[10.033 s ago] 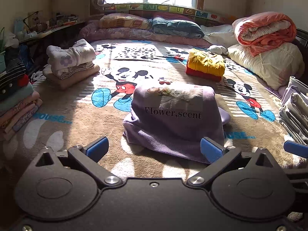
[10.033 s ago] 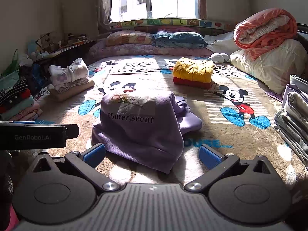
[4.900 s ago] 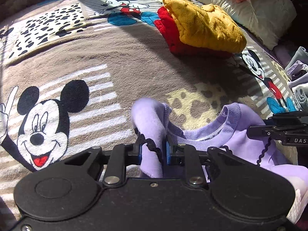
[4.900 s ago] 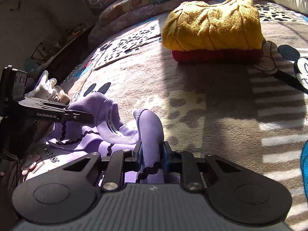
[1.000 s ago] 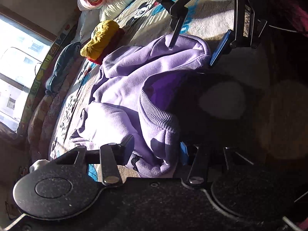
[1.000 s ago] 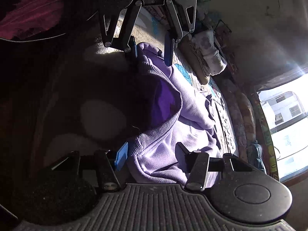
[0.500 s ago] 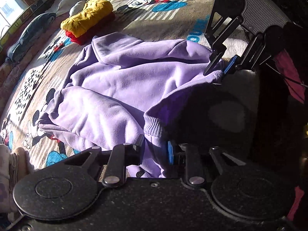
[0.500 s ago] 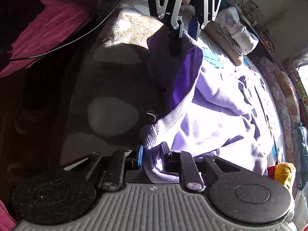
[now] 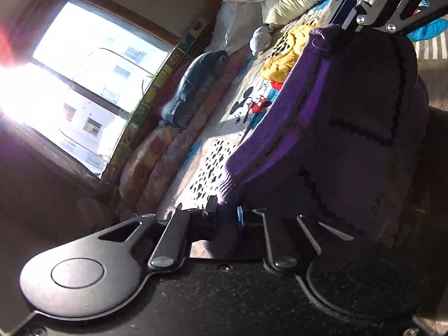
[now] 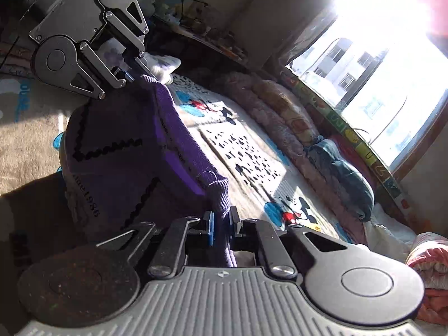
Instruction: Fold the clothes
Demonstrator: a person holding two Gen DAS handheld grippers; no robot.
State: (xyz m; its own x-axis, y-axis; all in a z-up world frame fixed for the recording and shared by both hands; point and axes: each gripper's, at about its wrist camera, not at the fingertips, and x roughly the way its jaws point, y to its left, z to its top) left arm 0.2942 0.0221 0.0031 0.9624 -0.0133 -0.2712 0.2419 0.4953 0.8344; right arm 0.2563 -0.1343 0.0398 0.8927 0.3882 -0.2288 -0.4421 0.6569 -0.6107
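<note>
Jaws of our left gripper [image 9: 226, 218] and right gripper [image 10: 221, 225] pinch the purple sweatshirt's [image 9: 364, 128] ribbed hem [image 10: 179, 137], stretched between them. We judge this the spreading step; next we lay it flat on the Mickey blanket [image 10: 252, 151].

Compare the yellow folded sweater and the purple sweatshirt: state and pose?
The purple sweatshirt is unfolded and lifted, its ribbed hem stretched between the left gripper and the right gripper, both shut on it. The yellow sweater lies folded on the bed, and no gripper touches it. The sweatshirt is purple with black zigzag trim and printed lettering; the sweater is a plain yellow knit. Both are tops over the same cartoon-print blanket.
</note>
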